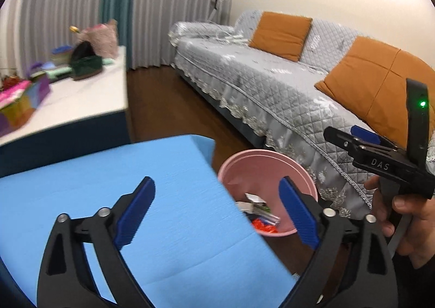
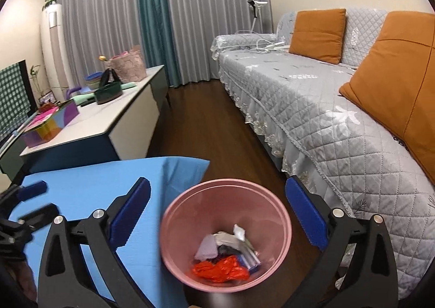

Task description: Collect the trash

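A pink bin [image 2: 174, 223] stands on the dark floor between the blue table and the sofa. Inside it lie an orange-red wrapper [image 2: 220, 270], white and silver packets [image 2: 239, 237] and a pale purple scrap. My right gripper [image 2: 217, 199] hangs over the bin, open and empty. My left gripper [image 1: 217, 193] is open and empty over the blue table's right edge, with the pink bin [image 1: 272, 169] just beyond it. In the left wrist view the right gripper [image 1: 353, 136] shows at the right, held by a hand [image 1: 402, 212]. The left gripper's fingers [image 2: 32, 188] show at the left edge of the right wrist view.
The blue table [image 2: 89, 188] fills the lower left. A grey quilted sofa [image 2: 312, 106] with orange cushions [image 2: 318, 33] runs along the right. A low white cabinet [image 2: 108, 117] on the left carries bags, bowls and coloured boxes. Dark wood floor [image 2: 206, 117] runs between them to the curtains.
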Motion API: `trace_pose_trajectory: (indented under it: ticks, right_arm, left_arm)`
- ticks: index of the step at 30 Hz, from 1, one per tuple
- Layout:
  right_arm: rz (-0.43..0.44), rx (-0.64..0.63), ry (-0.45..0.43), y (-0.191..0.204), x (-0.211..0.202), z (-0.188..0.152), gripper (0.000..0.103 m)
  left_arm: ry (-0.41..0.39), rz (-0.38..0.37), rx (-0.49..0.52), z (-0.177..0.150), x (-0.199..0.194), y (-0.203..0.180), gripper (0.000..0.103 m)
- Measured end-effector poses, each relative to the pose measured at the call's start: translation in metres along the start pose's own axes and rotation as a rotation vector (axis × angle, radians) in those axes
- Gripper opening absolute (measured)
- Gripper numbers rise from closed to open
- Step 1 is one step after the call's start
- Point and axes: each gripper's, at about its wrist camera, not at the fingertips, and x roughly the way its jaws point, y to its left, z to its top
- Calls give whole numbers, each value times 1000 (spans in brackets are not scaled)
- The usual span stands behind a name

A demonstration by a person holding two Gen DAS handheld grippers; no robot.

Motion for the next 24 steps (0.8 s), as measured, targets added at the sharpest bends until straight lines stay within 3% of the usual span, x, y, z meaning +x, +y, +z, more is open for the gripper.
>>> trace_pose_trajectory:
  ticks: [6,12,17,19,24]
  right_arm:
    - [27,-13,-55,30,-41,-9,98]
    - [66,-42,-31,67,-71,-38,98]
    - [29,-106,-29,101,-99,-67,98]
    - [9,-102,-32,107,-109,-78,98]
    - [-8,-97,-6,121,-123,-104,98]
  left_arm:
    - [-55,102,-32,-20,-59,18,93]
    - [-74,210,-67,-61,-90,33,93]
    - [-43,294,-155,-99,-102,50,93]
    - [-38,308,-208,-111,-112,59,93]
    - [-28,322,-204,-129,-128,58,93]
